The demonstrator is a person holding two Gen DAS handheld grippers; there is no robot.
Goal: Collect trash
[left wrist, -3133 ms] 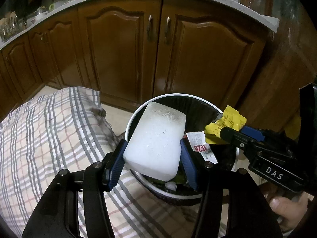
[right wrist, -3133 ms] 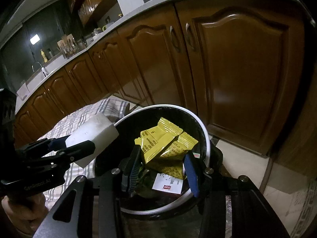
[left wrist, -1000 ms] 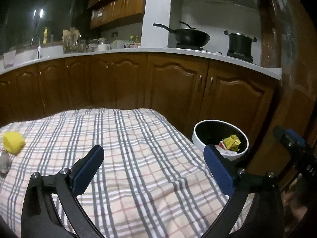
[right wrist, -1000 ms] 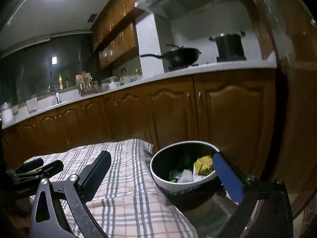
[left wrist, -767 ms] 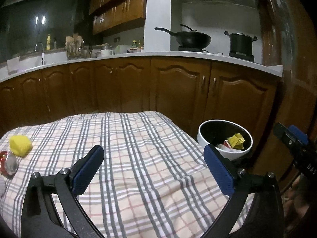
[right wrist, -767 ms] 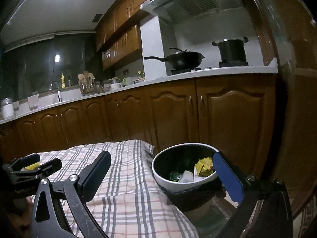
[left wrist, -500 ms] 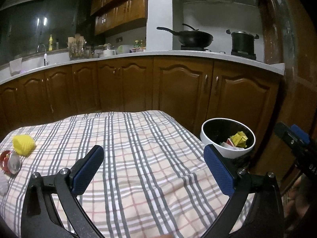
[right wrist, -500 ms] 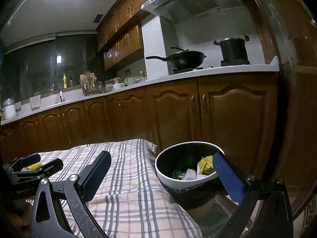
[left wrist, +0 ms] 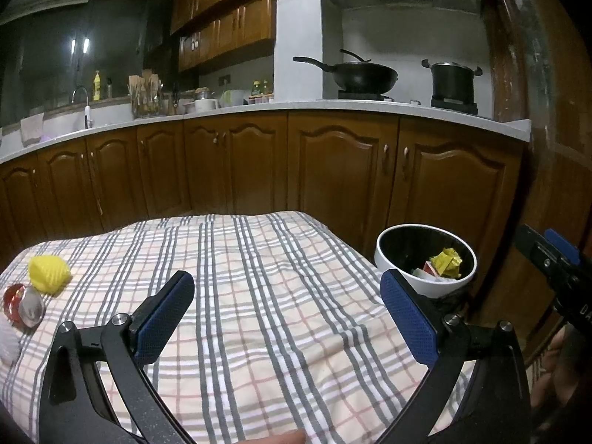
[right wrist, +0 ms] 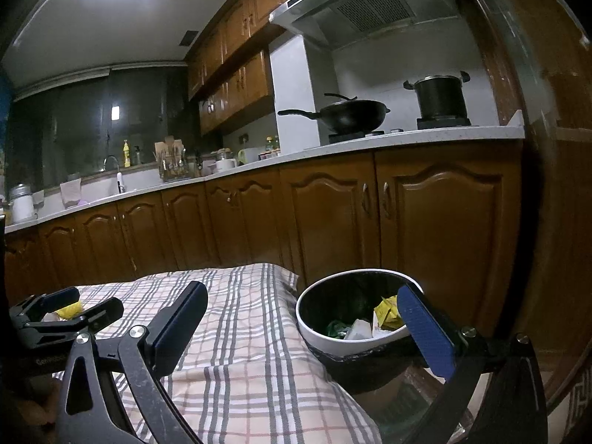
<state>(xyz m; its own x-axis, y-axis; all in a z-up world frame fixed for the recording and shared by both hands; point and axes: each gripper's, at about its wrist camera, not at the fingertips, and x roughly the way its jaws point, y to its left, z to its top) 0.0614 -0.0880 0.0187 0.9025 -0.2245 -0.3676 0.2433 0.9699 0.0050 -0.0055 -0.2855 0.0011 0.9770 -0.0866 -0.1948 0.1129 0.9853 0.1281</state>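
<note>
The table (left wrist: 259, 296) is the biggest thing here, covered with a soft checked cloth that lies in shallow wrinkles. Just off its right edge stands a round white bin (left wrist: 392, 259) with a dark liner, already holding crumpled yellow wrappers (left wrist: 446, 261) and scraps of paper.

What is left to collect sits at the table's left edge. A yellow lump (left wrist: 50, 272) with a ribbed, netted surface looks light and squashy; it should give under the pads, so a grip across its middle would likely suit. Touching it on the near side is a small red and silver piece (left wrist: 20, 305), shiny and probably slippery, best pinched at its thicker part. What it is cannot be told.

The left hand-held gripper (left wrist: 286, 314) hangs over the cloth with jaws spread wide and nothing between them. The right hand-held gripper (right wrist: 307, 327) is likewise wide and empty, near the bin.
</note>
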